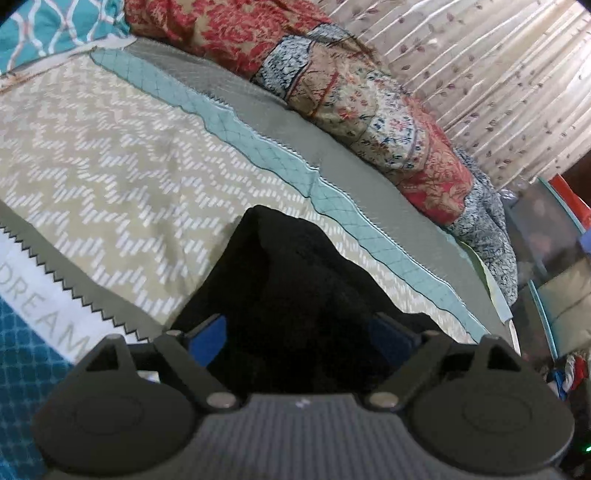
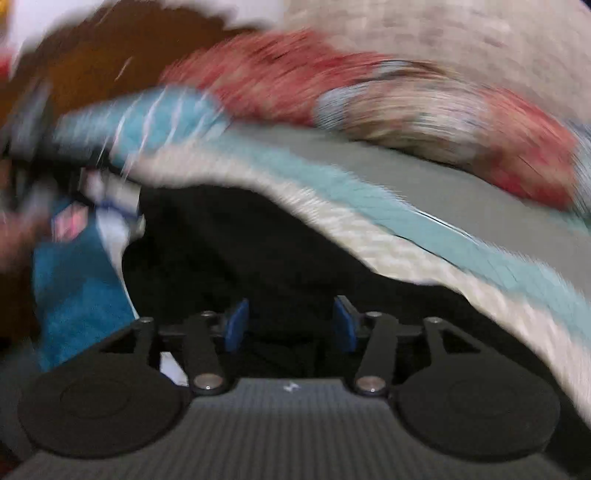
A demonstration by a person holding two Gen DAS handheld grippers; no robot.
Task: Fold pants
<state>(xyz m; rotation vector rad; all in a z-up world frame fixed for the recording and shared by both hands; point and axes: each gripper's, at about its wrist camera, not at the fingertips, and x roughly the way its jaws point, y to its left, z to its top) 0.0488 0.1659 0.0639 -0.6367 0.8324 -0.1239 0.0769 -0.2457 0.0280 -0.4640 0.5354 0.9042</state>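
Both the left gripper (image 1: 297, 332) and the right gripper (image 2: 291, 325) stand released, with the black pants (image 1: 291, 280) loose between the jaws on the bedspread (image 1: 110, 155). Unheld, the cloth may slump, or snag on a withdrawing pad, spoiling the fold. A quilt (image 1: 369, 99) lies beyond.

A home bedroom: a bed (image 1: 110, 155) under a patchwork cover printed "DREAM", a teal pillow (image 1: 55, 26) at its head, a rolled floral quilt (image 1: 351, 96) along the far side, and leaf-print curtains (image 1: 498, 74) behind.
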